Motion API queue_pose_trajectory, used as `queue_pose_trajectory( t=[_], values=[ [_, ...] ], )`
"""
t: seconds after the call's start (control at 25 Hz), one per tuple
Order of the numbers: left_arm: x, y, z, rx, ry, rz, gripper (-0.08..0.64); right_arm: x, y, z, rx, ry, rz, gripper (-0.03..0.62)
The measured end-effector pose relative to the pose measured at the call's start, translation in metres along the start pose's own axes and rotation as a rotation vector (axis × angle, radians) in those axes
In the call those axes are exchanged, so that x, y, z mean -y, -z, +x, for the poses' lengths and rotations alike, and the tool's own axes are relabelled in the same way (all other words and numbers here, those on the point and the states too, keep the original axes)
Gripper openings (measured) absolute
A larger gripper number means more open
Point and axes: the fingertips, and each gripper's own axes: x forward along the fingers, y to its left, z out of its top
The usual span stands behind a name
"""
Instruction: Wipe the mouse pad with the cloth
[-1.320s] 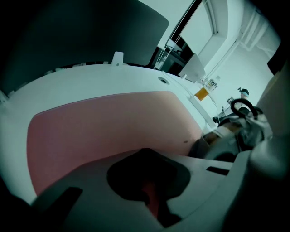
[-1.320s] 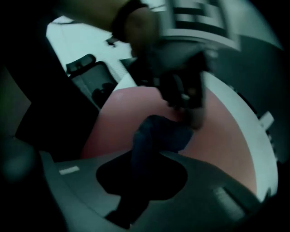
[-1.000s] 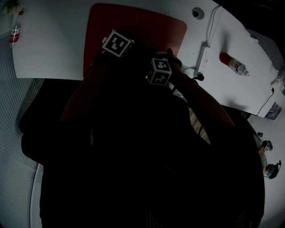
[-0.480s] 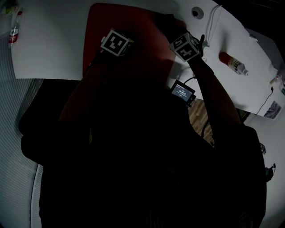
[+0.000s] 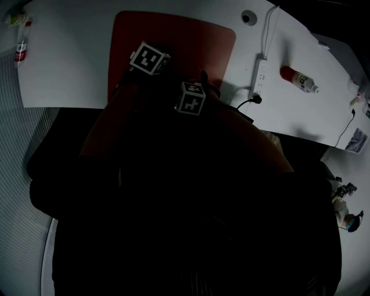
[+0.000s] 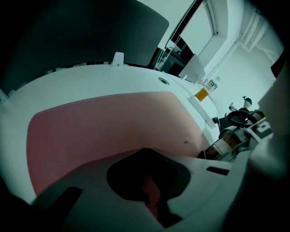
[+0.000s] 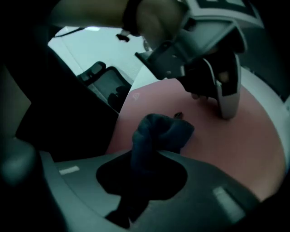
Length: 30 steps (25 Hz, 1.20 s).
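The red mouse pad (image 5: 173, 43) lies on the white table (image 5: 69, 63). In the right gripper view my right gripper (image 7: 136, 181) is shut on a dark blue cloth (image 7: 159, 132), whose bunched end rests on the mouse pad (image 7: 217, 145) near its front edge. My left gripper (image 5: 150, 58) stands on the pad's left half. Its fingers (image 7: 225, 97) point down, close together, with their tips touching the pad. In the left gripper view the left gripper (image 6: 152, 190) shows only dark jaws over the pad (image 6: 104, 127). The right gripper (image 5: 191, 98) sits just right of the left one.
A white power strip (image 5: 259, 72) with its cable lies right of the pad, and a red-and-white bottle (image 5: 298, 80) beyond it. Another bottle (image 5: 21, 43) stands at the table's far left. A round cable hole (image 5: 248, 17) is at the back. An office chair (image 7: 102, 77) stands beside the table.
My right gripper swept with the cloth out to the pad's far right corner, then back to the near edge beside the left gripper. The left gripper stayed put.
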Motion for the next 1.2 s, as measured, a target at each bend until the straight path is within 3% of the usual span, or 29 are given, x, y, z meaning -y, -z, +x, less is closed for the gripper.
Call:
queue_pose_trajectory(
  t=[0.12,0.2,0.28,0.4,0.48,0.56,0.68,0.76,0.84,0.96,1.08,1.2],
  values=[
    [-0.001,0.002,-0.003,-0.006,-0.025,0.003,0.008,0.005,0.001,-0.007,0.024,-0.024,0.015,0.06],
    [0.0,0.004,-0.006,0.009,-0.046,-0.008,0.008,0.022,0.01,-0.019,0.032,0.025,0.03,0.06],
    [0.0,0.004,-0.008,0.044,-0.072,-0.031,0.008,0.059,0.026,-0.042,0.053,0.154,0.087,0.06],
    [-0.002,-0.002,-0.01,0.092,-0.132,-0.025,0.008,0.134,0.064,-0.093,0.064,0.43,0.209,0.06],
    [-0.001,-0.001,-0.007,0.107,-0.151,-0.022,0.008,0.163,0.087,-0.122,0.087,0.533,0.328,0.06],
    [-0.001,0.003,-0.002,0.133,-0.134,-0.068,0.008,0.169,0.093,-0.13,0.101,0.531,0.382,0.06],
    [-0.003,0.003,-0.006,0.182,-0.044,-0.216,0.008,0.168,0.088,-0.133,0.162,0.465,0.439,0.061],
    [-0.006,0.003,-0.015,0.221,0.005,-0.317,0.008,0.166,0.081,-0.156,0.348,0.42,0.576,0.061],
    [-0.008,-0.001,-0.037,0.299,0.014,-0.371,0.008,0.151,0.064,-0.192,0.512,0.408,0.622,0.061],
    [0.004,-0.014,-0.077,0.425,0.057,-0.369,0.008,0.11,0.047,-0.239,0.617,0.402,0.558,0.061],
    [0.028,-0.034,-0.127,0.556,0.092,-0.346,0.008,0.07,0.028,-0.28,0.778,0.352,0.563,0.061],
    [0.082,-0.058,-0.188,0.715,0.147,-0.264,0.008,0.028,0.005,-0.316,0.933,0.322,0.545,0.058]
  ],
)
